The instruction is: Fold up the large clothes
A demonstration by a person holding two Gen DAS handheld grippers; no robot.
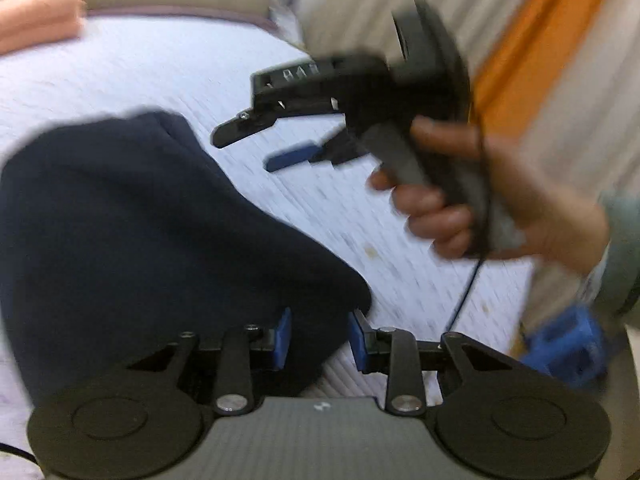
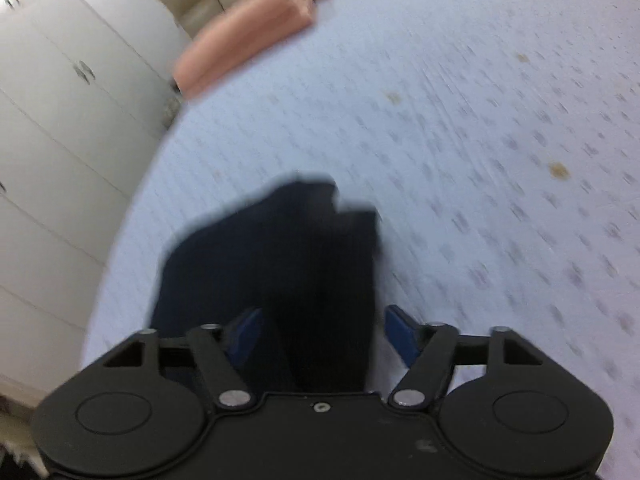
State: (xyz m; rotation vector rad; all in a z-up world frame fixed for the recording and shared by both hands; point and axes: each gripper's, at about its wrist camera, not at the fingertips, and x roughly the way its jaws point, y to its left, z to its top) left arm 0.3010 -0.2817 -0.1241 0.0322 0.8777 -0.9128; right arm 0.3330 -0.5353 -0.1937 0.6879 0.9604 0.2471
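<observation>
A dark navy garment (image 1: 140, 232) lies bunched on the pale lilac bed sheet (image 1: 120, 76). My left gripper (image 1: 319, 336) is open right above its near edge, blue pads on either side of the cloth. My right gripper (image 1: 256, 148) shows in the left wrist view, held in a hand above the sheet, its jaws apart and empty. In the right wrist view the right gripper (image 2: 320, 332) is open, with the navy garment (image 2: 280, 256) seen between and beyond its fingers. Both views are motion-blurred.
A rolled pink towel (image 2: 248, 32) lies at the far edge of the bed (image 2: 480, 120), also in the left wrist view (image 1: 40, 16). White cupboards (image 2: 60, 120) stand beside the bed. An orange-striped curtain (image 1: 532, 48) hangs on the right. A blue object (image 1: 568, 344) sits near the person's sleeve.
</observation>
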